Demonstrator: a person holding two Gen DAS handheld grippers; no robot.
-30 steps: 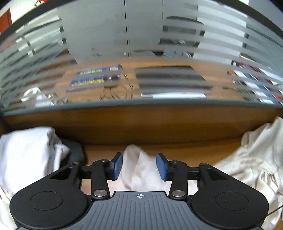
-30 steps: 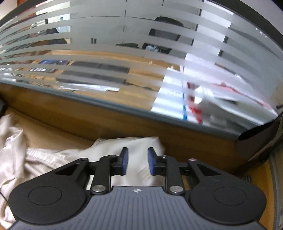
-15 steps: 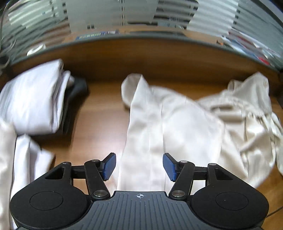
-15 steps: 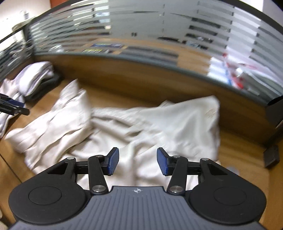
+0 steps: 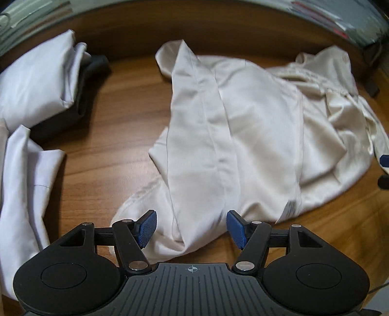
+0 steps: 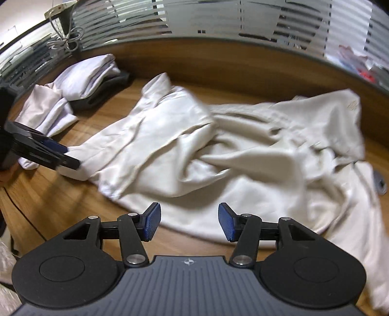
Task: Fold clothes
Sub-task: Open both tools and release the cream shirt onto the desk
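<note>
A crumpled cream garment [image 5: 243, 121] lies spread across the wooden table [image 5: 109, 158]. My left gripper [image 5: 192, 227] hovers open over its near left end; the cloth lies under the gap and the blue pads do not press it. In the right wrist view the same garment [image 6: 218, 150] fills the middle. My right gripper [image 6: 189, 222] hangs over its near edge with jaws opening and nothing gripped between them. The left gripper [image 6: 60, 155] shows at the left, by the garment's end. A blue fingertip [image 5: 384, 160] of the right gripper peeks in at the right edge.
A folded white stack [image 5: 36, 80] rests on a dark garment at the back left, with another white cloth [image 5: 24, 182] in front of it. A frosted glass partition [image 6: 218, 19] and wooden wall close the table's far side. A small grey object [image 6: 380, 184] lies at the right.
Both grippers have drawn back from the partition and tipped downward. Their jaws stand wider than before. The cream garment now lies spread on the table below them.
</note>
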